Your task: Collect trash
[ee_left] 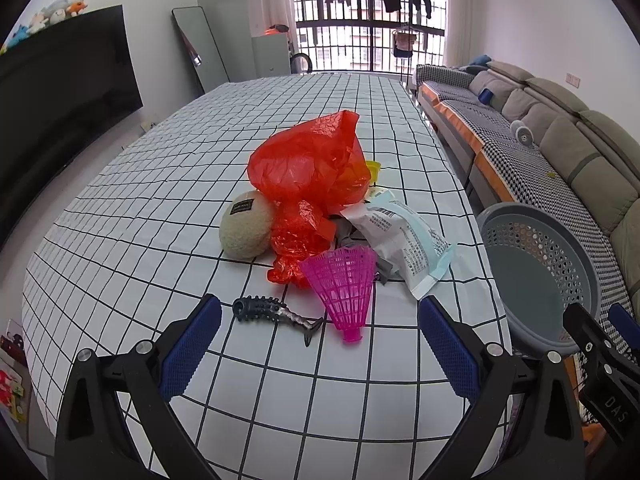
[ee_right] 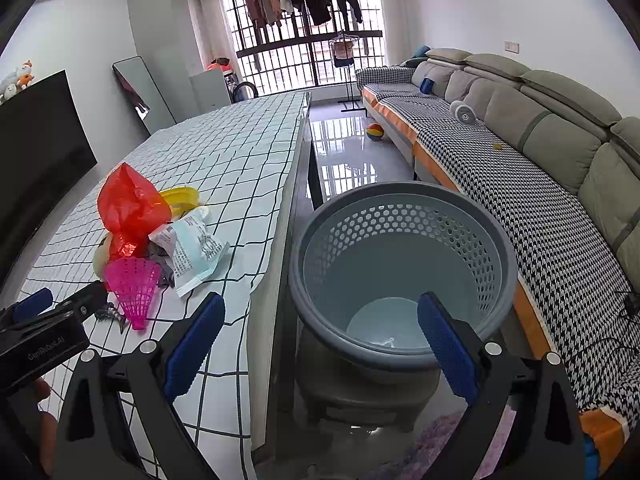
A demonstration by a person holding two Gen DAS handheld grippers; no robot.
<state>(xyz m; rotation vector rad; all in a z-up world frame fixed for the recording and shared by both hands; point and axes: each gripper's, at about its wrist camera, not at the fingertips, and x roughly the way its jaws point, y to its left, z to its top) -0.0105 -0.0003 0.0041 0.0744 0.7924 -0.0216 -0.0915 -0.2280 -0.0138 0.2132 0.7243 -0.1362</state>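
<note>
Left wrist view: my left gripper (ee_left: 320,338) hovers with fingers wide apart over the checked table (ee_left: 140,208). The trash pile lies toward the table's right edge: red plastic bag (ee_left: 308,164), pink shuttlecock (ee_left: 344,284), white wrapper (ee_left: 400,240), plus a spiky dark toy (ee_left: 276,314) and a beige ball (ee_left: 246,226).

Right wrist view: my right gripper (ee_right: 320,344) hangs spread, holding nothing, above the grey basket (ee_right: 400,216) beside that edge; only bare bottom shows inside. A yellow lid (ee_right: 182,197) shows behind the bag.

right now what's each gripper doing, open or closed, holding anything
Left gripper: open, empty, above the checked tablecloth near the pink plastic shuttlecock.
Right gripper: open, empty, over the grey perforated basket.
</note>
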